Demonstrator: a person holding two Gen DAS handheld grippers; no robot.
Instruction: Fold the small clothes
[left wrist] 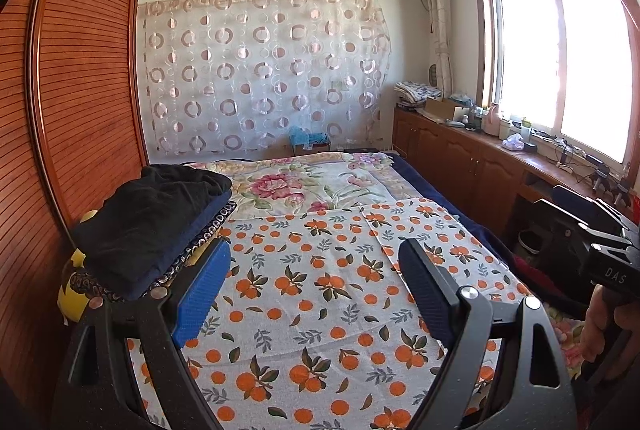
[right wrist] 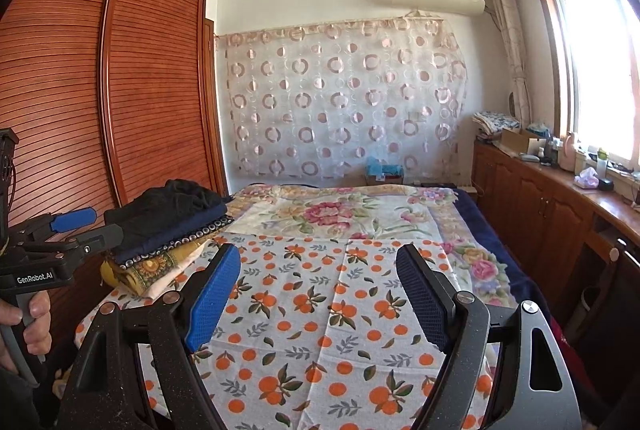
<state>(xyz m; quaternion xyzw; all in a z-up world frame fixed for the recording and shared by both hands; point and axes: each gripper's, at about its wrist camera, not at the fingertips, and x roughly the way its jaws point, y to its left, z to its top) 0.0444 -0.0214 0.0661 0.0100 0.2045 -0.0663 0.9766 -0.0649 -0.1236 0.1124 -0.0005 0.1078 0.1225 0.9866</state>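
Both pairs of fingers stood wide apart and held nothing; the left gripper [left wrist: 314, 284] and right gripper [right wrist: 320, 290] hovered side by side above the orange-print cloth [left wrist: 320, 310], which lay flat on the bed [right wrist: 492, 278] directly below and ahead of them, its long axis seemingly running away from the fingers; neither looked clearly nearer; the folded pile [left wrist: 148, 222] sat left, beside the wardrobe [left wrist: 80, 90].

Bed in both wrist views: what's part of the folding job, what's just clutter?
Job:
- orange-print cloth, spread flat
- stack of folded clothes, on the bed's left side
- left gripper, open
- right gripper, open

Lying about:
- floral bedspread
- bottles and boxes on the window counter
- wardrobe
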